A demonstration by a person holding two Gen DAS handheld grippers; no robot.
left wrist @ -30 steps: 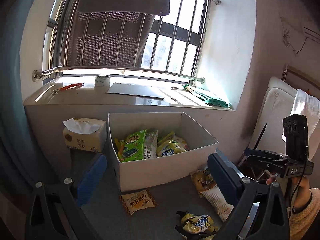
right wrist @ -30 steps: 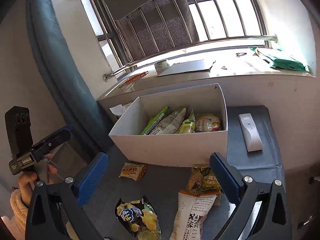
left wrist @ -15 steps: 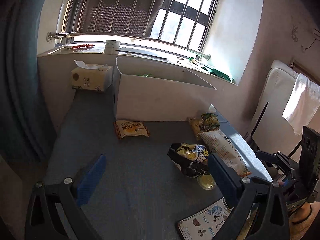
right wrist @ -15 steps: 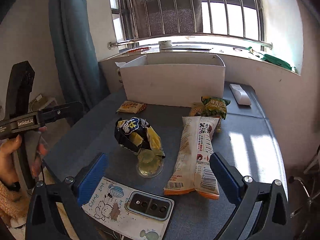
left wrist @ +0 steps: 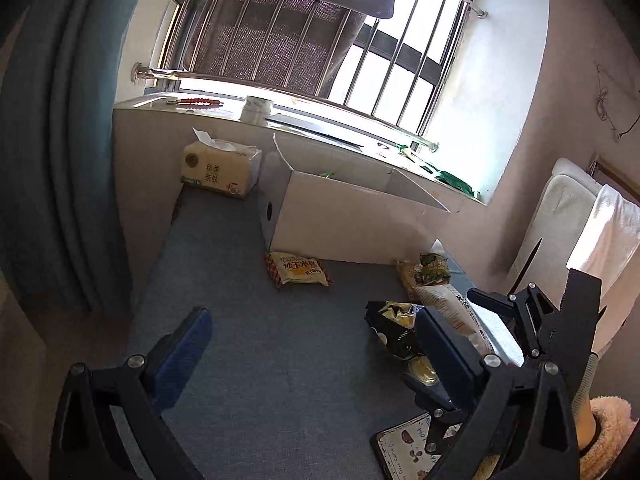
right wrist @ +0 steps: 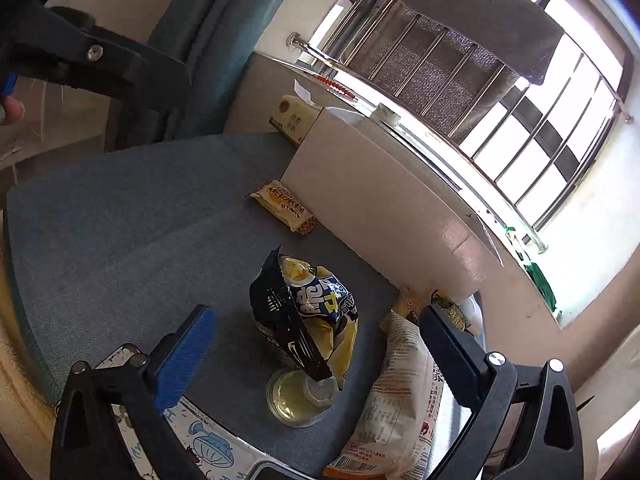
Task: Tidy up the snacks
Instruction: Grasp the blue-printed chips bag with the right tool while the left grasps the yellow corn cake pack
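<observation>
A white cardboard box (left wrist: 344, 220) stands at the back of the grey-blue table (left wrist: 260, 360); it also shows in the right wrist view (right wrist: 376, 208). Loose snacks lie before it: a small yellow packet (left wrist: 298, 270) (right wrist: 286, 210), a black and yellow chip bag (right wrist: 308, 312) (left wrist: 390, 326), a long white bag (right wrist: 400, 404) (left wrist: 448, 304) and a green packet (left wrist: 432, 268). My left gripper (left wrist: 312, 354) is open and empty above the table. My right gripper (right wrist: 320, 350) is open, its jaws either side of the chip bag, just above it.
A small clear cup (right wrist: 296, 398) stands by the chip bag. A tissue pack (left wrist: 220, 172) sits left of the box. A card with cartoon print (right wrist: 200, 444) and a phone lie at the table's near edge. Curtain (left wrist: 52, 140) hangs at left.
Both grippers pulled back from over the box and dropped low over the table. The right gripper has closed in on the chip bag and tilted.
</observation>
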